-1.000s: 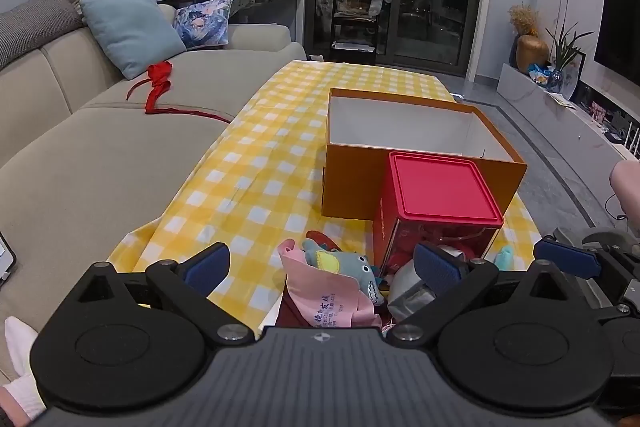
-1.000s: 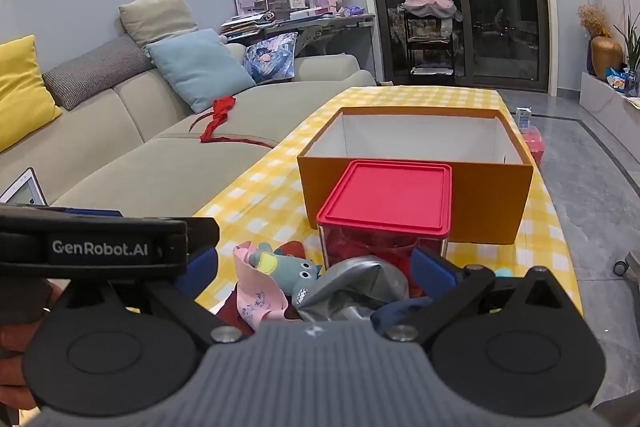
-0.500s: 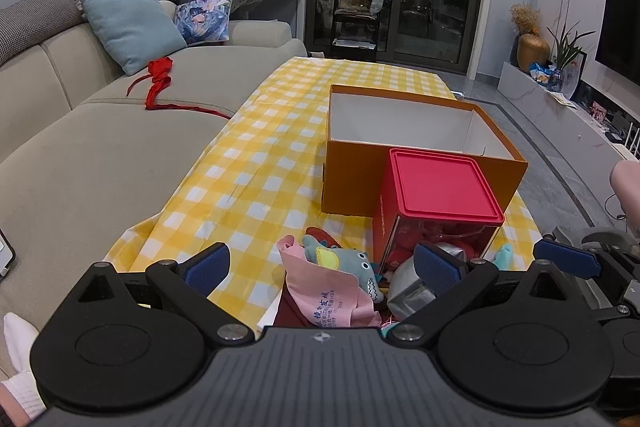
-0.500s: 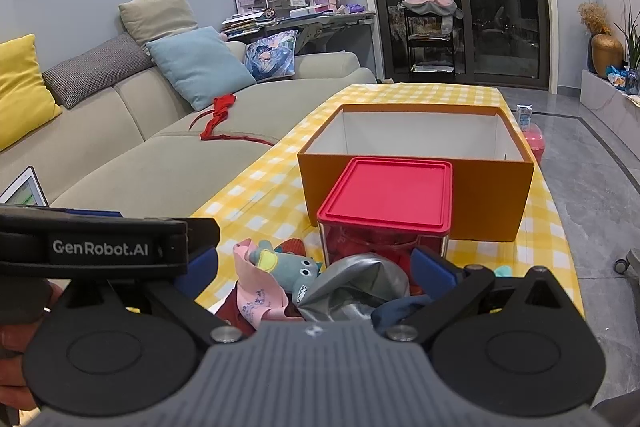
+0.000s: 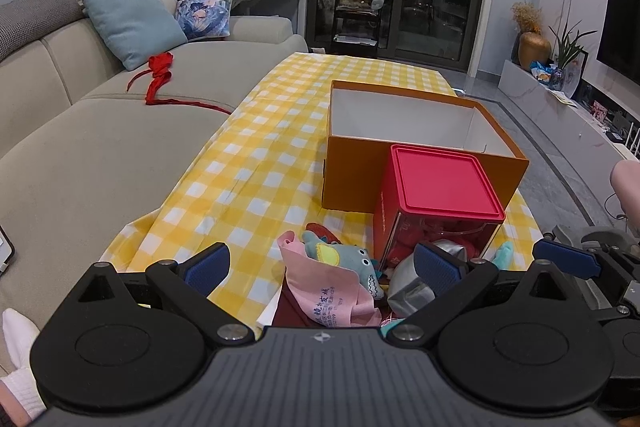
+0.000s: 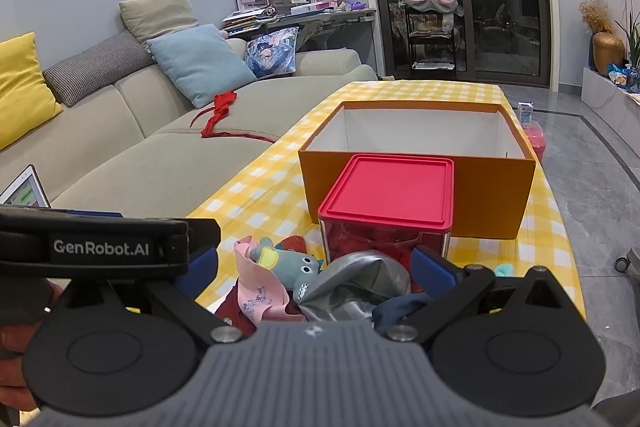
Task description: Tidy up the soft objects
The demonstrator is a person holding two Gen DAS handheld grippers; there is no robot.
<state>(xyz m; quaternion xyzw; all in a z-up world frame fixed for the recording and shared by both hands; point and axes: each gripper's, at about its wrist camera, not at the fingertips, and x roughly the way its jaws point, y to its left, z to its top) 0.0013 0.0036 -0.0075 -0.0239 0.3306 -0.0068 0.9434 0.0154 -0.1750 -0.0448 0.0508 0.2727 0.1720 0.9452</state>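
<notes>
A pile of soft things lies at the near end of the yellow checked table: a pink cloth [image 5: 334, 297] [image 6: 256, 289], a teal plush toy [image 5: 344, 257] [image 6: 294, 265], a grey silver cloth [image 5: 410, 289] [image 6: 356, 285] and dark red and navy fabric. An open, empty orange box [image 5: 416, 143] [image 6: 416, 163] stands behind a clear container with a red lid [image 5: 438, 183] [image 6: 390, 189]. My left gripper [image 5: 322, 267] is open just above the pile, holding nothing. My right gripper [image 6: 314, 267] is open over the same pile, holding nothing.
A beige sofa [image 5: 88, 143] runs along the table's left side with cushions and a red ribbon [image 5: 160, 77] on it. The left gripper's body shows at left in the right wrist view [image 6: 100, 247]. Grey floor and a TV shelf [image 5: 560, 107] lie to the right.
Both views have shifted only slightly. The grippers stay open over the pile and nothing has been picked up.
</notes>
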